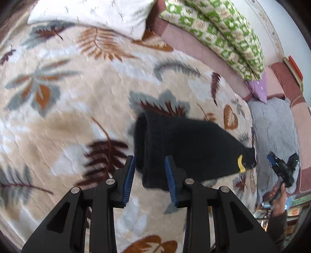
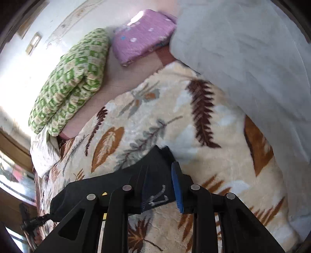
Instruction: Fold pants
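Observation:
The black pants (image 1: 186,148) lie folded in a compact bundle on the leaf-patterned blanket (image 1: 77,116), with a yellow tag at their right edge. My left gripper (image 1: 149,165) is open, its blue-padded fingers above the bundle's near left corner, holding nothing. In the left wrist view my right gripper (image 1: 279,167) is off to the right, held by a hand. In the right wrist view the pants (image 2: 108,184) lie just under my right gripper (image 2: 161,184), which is open with the black cloth and a white drawstring between its fingers.
A white pillow (image 1: 93,13) lies at the far left of the bed. A green patterned quilt (image 1: 217,33), a purple folded cloth (image 2: 141,33) and a grey blanket (image 1: 274,124) lie along the bed's far side. The bed edge is near the hand.

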The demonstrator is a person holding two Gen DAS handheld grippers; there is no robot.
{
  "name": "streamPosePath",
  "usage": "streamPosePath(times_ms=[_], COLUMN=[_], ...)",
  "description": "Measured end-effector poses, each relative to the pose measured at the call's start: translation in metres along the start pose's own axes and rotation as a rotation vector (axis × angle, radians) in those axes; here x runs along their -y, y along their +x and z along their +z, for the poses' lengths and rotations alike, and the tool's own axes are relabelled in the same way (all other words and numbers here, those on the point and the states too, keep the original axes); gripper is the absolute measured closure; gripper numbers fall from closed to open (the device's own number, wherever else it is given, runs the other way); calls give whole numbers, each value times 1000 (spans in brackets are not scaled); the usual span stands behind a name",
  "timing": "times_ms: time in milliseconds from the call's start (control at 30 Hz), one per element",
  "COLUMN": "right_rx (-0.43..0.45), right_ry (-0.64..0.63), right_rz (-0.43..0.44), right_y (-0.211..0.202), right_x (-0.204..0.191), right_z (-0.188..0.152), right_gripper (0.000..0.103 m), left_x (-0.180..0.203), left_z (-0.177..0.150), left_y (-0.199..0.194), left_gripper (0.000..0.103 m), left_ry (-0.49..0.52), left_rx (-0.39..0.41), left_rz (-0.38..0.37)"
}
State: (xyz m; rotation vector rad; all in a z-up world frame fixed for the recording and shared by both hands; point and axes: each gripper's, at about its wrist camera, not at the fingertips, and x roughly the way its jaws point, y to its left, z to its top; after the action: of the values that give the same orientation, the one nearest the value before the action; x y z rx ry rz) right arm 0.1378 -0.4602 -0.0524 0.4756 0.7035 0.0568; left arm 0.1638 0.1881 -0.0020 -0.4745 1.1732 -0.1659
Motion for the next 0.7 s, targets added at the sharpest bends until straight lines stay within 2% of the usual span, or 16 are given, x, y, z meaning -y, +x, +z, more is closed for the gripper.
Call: streamPosePath(times_ms=[67, 167, 233, 300, 433, 600, 700], right_rx=[-49, -181, -276, -350, -474, -608, -634], right_ry=[-107, -260, -319, -398, -549, -617, -650], right_rz=[76, 255, 344, 388, 351, 313, 306], right_y=[4, 36, 62, 94, 162, 223, 237], right_x=[-43, -130, -178, -228, -296, -321, -326], right_z=[9, 13, 9, -2, -29, -48, -51], right_gripper=[62, 61, 60, 60, 60, 60, 60], left_x=[-2, -1, 1, 0, -6, -9, -2], left_z=[16, 34, 40, 43, 43, 47, 49], left_y=[3, 19, 29, 38, 49, 59, 68], left_gripper=[63, 62, 62, 62, 62, 62, 62], left_ry=[-30, -54, -56, -57, -64, -89, -82], left_rx=[6, -38, -74, -105, -158, -190, -205], left_rz=[2, -18, -8, -16, -47, -117, -145])
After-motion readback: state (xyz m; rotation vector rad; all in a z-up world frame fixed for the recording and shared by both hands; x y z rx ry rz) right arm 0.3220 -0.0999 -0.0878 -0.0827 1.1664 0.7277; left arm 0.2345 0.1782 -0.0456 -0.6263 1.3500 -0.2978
